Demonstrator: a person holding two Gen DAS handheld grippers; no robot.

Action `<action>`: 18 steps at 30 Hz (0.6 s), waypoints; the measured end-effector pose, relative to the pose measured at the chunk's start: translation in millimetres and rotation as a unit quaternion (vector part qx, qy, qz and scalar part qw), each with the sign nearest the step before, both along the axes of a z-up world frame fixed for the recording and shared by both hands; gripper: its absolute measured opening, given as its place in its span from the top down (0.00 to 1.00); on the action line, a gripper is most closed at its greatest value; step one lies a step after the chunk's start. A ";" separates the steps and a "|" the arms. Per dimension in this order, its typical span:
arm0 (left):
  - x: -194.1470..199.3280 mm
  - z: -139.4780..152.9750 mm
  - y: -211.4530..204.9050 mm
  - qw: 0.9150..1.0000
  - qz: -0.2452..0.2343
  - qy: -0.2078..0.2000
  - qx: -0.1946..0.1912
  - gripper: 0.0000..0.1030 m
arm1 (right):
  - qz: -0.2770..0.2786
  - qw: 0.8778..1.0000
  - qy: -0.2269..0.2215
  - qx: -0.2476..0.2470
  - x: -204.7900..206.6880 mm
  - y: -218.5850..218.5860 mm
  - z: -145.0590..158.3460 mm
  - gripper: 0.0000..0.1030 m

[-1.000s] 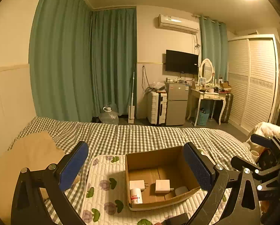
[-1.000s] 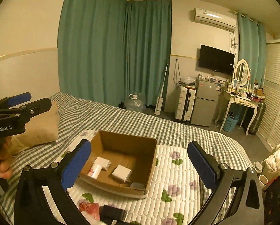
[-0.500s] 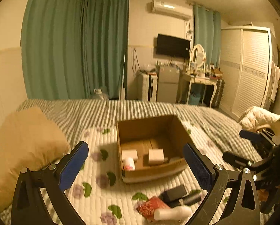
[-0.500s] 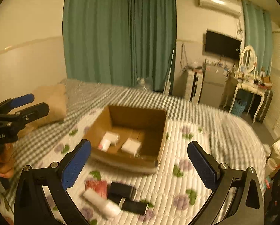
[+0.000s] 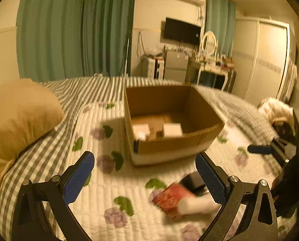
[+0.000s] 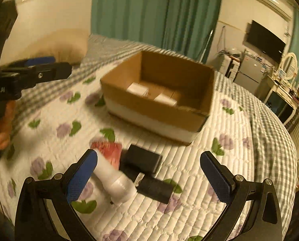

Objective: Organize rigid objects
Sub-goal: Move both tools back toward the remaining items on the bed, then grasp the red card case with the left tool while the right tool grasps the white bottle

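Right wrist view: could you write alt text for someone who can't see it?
An open right gripper hangs over a white bottle, a red packet and two black blocks on a flowered quilt. Beyond them stands an open cardboard box holding small white items.

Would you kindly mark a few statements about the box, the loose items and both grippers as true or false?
1. The cardboard box is empty. False: white items lie inside.
2. The right gripper is open. True.
3. The white bottle stands upright. False: it lies on the quilt.
4. The red packet lies outside the box. True.
5. The left gripper holds a black block. False: it is open and holds nothing.
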State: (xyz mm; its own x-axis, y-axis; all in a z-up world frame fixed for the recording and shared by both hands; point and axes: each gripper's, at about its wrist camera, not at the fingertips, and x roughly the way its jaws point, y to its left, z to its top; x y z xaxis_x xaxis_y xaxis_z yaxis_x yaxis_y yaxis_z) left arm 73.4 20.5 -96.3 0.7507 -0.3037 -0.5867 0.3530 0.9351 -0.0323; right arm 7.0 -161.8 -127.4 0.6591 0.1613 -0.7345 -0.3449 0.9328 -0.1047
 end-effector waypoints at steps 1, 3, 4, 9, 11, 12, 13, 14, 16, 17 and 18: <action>-0.1 -4.7 -0.8 1.000 -0.003 0.002 0.007 0.00 | 0.004 1.000 0.005 -0.003 0.1 2.5 -4.6 0.00; -0.8 -18.2 -2.6 1.000 -0.011 0.005 0.026 0.00 | 0.017 1.000 0.022 -0.010 0.2 7.9 -19.0 0.00; -0.5 -23.5 -2.9 0.999 -0.015 0.007 0.033 0.00 | 0.023 0.999 0.028 -0.013 0.3 10.4 -24.8 0.00; -1.4 -55.4 -4.7 0.996 -0.041 0.040 0.065 0.00 | 0.072 0.994 0.075 -0.030 2.5 27.3 -60.2 0.00; -3.6 -66.3 -4.8 0.995 -0.051 0.050 0.076 0.00 | 0.089 0.991 0.086 -0.041 3.9 33.5 -69.7 0.03; -4.3 -69.8 -4.9 0.994 -0.054 0.053 0.081 0.00 | 0.097 0.990 0.090 -0.046 5.0 36.5 -73.9 0.05; -4.7 -73.8 -5.3 0.993 -0.058 0.056 0.087 0.00 | 0.101 0.989 0.092 -0.051 6.5 38.4 -76.8 0.10; -5.0 -78.7 -6.3 0.992 -0.063 0.062 0.093 0.00 | 0.103 0.989 0.094 -0.056 8.3 40.0 -79.9 0.13; -3.9 -84.8 -7.7 0.990 -0.072 0.071 0.096 0.00 | 0.106 0.987 0.105 -0.065 12.5 41.7 -87.9 0.29; -3.9 -88.1 -9.1 0.989 -0.079 0.078 0.094 0.00 | 0.105 0.986 0.108 -0.073 13.9 41.4 -91.8 0.40; -4.3 -90.2 -10.7 0.988 -0.089 0.086 0.088 0.00 | 0.106 0.986 0.095 -0.085 12.9 40.0 -92.3 0.45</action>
